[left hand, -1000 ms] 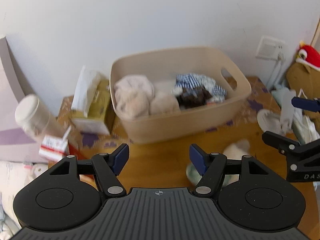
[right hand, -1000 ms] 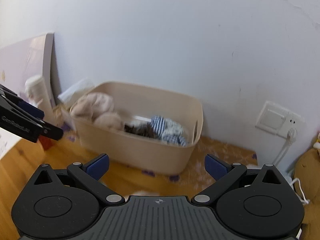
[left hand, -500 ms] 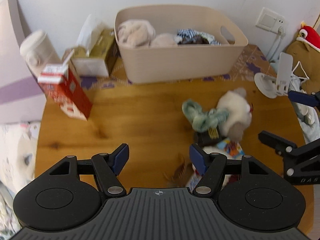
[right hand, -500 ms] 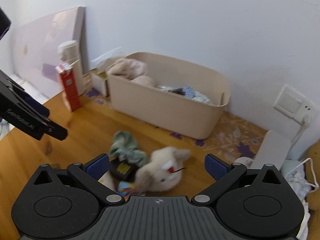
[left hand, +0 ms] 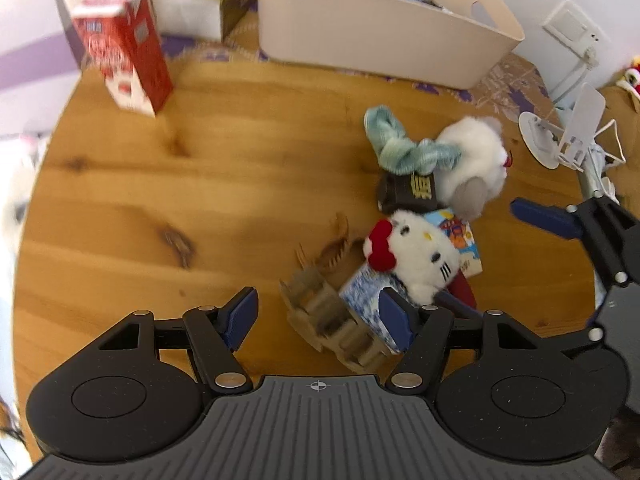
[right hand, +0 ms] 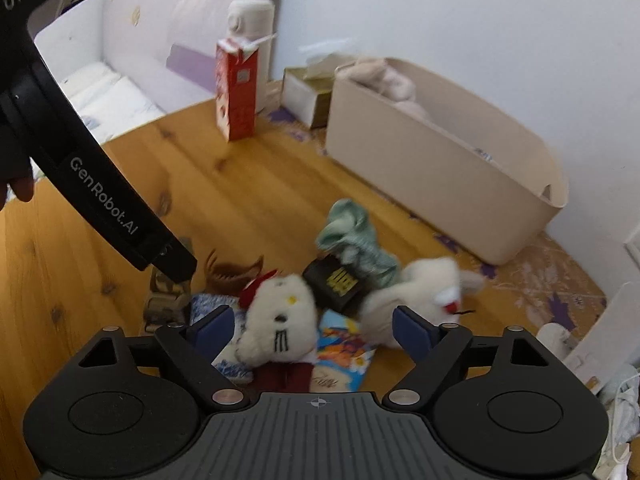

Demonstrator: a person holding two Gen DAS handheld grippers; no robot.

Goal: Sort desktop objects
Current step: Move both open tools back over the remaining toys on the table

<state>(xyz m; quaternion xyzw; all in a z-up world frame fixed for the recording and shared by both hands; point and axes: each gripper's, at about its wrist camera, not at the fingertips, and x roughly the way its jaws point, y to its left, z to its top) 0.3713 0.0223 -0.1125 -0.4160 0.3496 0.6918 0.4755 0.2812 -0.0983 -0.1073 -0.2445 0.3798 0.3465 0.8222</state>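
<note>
A pile lies on the wooden table (left hand: 200,184): a white cat plush with a red bow (left hand: 416,254) (right hand: 280,320), a white rabbit plush (left hand: 476,160) (right hand: 416,292), a teal cloth (left hand: 404,148) (right hand: 352,236), a black packet (left hand: 408,192) (right hand: 336,280), a brown hair claw (left hand: 332,248) (right hand: 232,272), a tan buckle piece (left hand: 332,324) and colourful cards (right hand: 344,356). My left gripper (left hand: 318,314) is open above the buckle piece. My right gripper (right hand: 310,328) is open above the cat plush.
A beige bin (left hand: 380,28) (right hand: 440,168) holding plush toys and cloth stands at the back. A red milk carton (left hand: 124,48) (right hand: 236,88), a tissue box (left hand: 200,4) and a white bottle (right hand: 248,20) stand at the left. A white phone stand (left hand: 560,136) is at the right.
Both grippers have tilted down and dropped closer to the table, so the pile of toys now fills the views. Both stay open.
</note>
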